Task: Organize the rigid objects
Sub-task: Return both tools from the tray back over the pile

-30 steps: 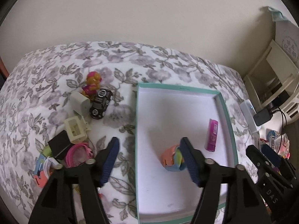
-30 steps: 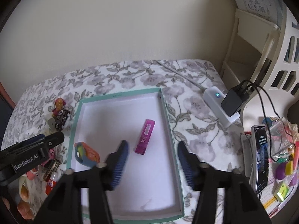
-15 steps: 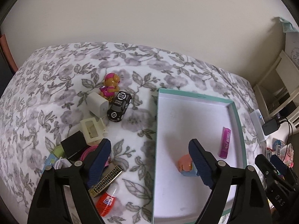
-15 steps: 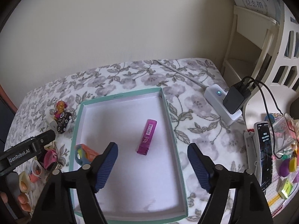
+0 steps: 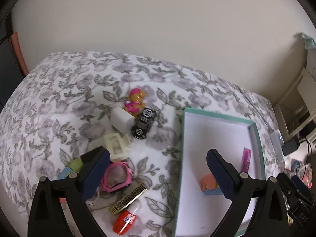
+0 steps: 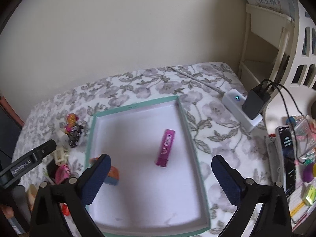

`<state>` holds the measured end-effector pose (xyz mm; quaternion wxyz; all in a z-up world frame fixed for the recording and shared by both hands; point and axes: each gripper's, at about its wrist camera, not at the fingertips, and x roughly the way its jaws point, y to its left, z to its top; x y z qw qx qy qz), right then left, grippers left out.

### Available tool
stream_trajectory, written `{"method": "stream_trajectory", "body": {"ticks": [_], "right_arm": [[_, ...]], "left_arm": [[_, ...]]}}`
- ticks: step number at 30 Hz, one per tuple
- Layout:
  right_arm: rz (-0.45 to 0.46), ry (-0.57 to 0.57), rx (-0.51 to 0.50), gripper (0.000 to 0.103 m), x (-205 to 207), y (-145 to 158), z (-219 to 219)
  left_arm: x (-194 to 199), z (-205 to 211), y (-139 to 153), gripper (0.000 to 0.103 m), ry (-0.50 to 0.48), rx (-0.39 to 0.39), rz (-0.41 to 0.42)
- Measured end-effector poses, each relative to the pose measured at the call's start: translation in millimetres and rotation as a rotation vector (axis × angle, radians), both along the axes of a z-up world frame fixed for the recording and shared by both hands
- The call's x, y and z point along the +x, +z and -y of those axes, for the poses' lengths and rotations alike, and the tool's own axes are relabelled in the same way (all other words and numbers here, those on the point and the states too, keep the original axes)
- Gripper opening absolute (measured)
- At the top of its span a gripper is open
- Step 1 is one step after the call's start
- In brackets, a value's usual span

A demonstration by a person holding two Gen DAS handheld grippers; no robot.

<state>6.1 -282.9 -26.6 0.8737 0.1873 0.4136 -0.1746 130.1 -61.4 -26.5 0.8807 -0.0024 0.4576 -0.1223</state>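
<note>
Our left gripper point(image 5: 156, 169), jaws opening and empty, hangs nearest the pink goggles point(image 5: 116, 175), just inside its left pad.

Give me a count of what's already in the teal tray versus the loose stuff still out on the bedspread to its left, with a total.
In the teal tray: 2, the magenta bar and the orange and blue toy.
Loose on the bedspread: at least 10 visible; the pile near the left gripper overlaps and hides some.
Total: at least 12.
</note>
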Motion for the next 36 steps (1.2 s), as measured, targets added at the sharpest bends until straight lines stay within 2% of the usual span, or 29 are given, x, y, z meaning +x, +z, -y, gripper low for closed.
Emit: {"method": "stream_trajectory", "body": {"ticks": [5,11,15,21,30,36], "right_arm": [[0.047,0.024,0.002,0.103,7,16,-19],[0.123,0.099,0.004,0.103,18,38,-55],[0.148,0.188,-0.015,0.103,29,48,-89],[0.089,0.296,-0.018,0.103,47,34,-133],[-0.07,0.41,0.081,0.092,66,-19,-180],[-0.153,0.447,0.108,0.088,72,-46,-198]], "left_arm": [[1,-23,13,0.098,0.027,-0.036,0.008],[0,-52,33,0.098,0.062,-0.012,-0.003],[-2,-79,44,0.098,0.112,0.004,-0.008],[-4,-124,46,0.098,0.221,0.029,0.001],[6,-158,-4,0.098,0.278,0.086,-0.137],[11,-172,-51,0.098,0.291,0.179,-0.27]]}}
